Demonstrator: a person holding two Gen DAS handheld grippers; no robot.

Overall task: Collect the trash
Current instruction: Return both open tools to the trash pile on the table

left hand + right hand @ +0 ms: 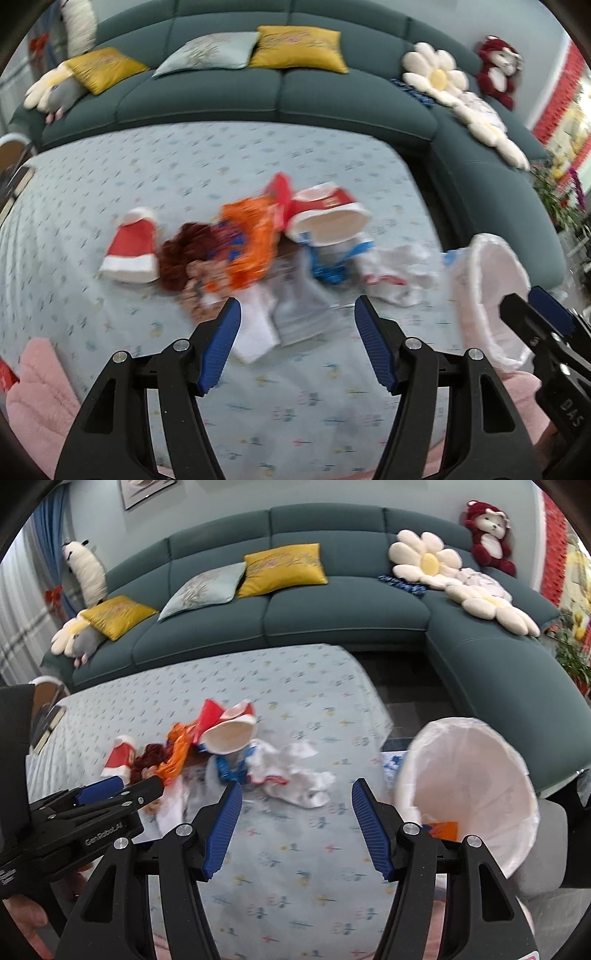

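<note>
Blue-padded fingers of the left gripper (pixel 297 339) fill the bottom of the left wrist view, spread wide and grasping nothing. Just above them, at mid-frame, a blurred pile of trash (pixel 266 240) lies on a pale patterned tablecloth (pixel 110 177): orange wrapper (pixel 247 236), red and white paper cup (pixel 328 218), white crumpled wrapper (pixel 391 273). At right, a white-lined bin (pixel 487 295) tilts toward the camera.

From the right wrist view, the right gripper (pixel 297 825) fills the bottom, likewise spread and holding nothing. Trash sits left of centre; the bin stands at lower right with an orange scrap (pixel 443 829) inside. A teal sofa (pixel 332 609) spans the top.
</note>
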